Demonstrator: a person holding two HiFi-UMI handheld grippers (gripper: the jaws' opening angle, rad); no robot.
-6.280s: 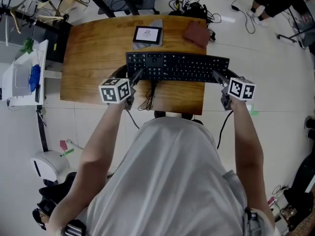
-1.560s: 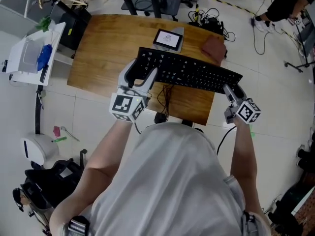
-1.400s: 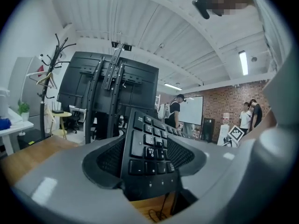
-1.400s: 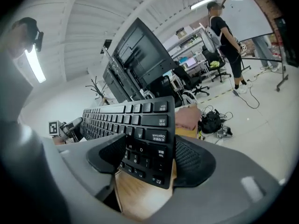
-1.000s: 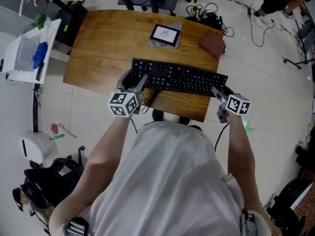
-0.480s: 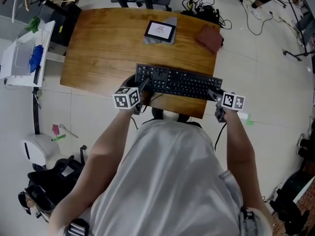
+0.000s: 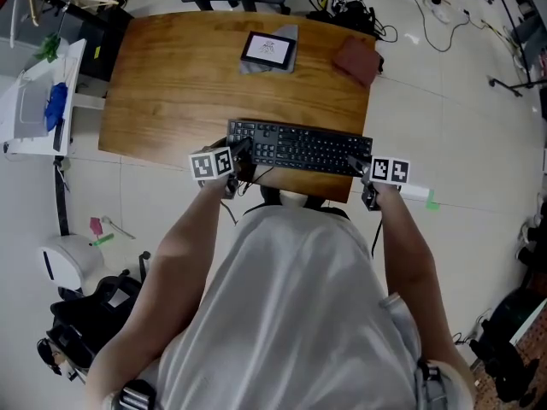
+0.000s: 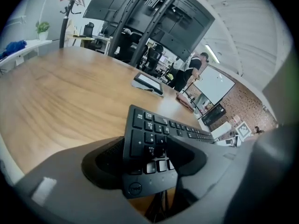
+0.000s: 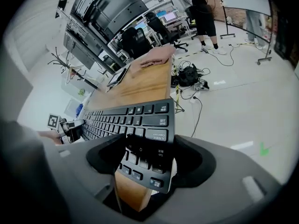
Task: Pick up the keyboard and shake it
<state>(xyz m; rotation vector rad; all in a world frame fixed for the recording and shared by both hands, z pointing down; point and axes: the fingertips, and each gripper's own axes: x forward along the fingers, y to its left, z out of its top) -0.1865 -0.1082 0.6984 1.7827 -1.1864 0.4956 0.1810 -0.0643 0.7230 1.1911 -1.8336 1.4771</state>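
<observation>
A black keyboard (image 7: 299,148) hangs level over the front edge of the wooden table (image 7: 171,84), gripped at both ends. My left gripper (image 7: 239,155) is shut on its left end, and my right gripper (image 7: 360,166) is shut on its right end. In the left gripper view the keyboard (image 8: 159,125) runs away from the left gripper (image 8: 150,154), whose jaws pinch its numpad end. In the right gripper view the keyboard (image 9: 131,118) sits between the jaws of the right gripper (image 9: 148,157). A dark cable (image 7: 256,178) dangles under the keyboard.
A small screen (image 7: 267,49) on a grey stand and a reddish-brown cloth (image 7: 355,59) lie at the table's far side. A white shelf (image 7: 38,114) stands to the left. Cables (image 7: 346,7) lie on the floor beyond. A person (image 9: 202,8) stands in the background.
The keyboard, held tilted with its left end raised earlier, has swung level and dropped lower, toward the table's front edge. Both grippers kept their hold throughout.
</observation>
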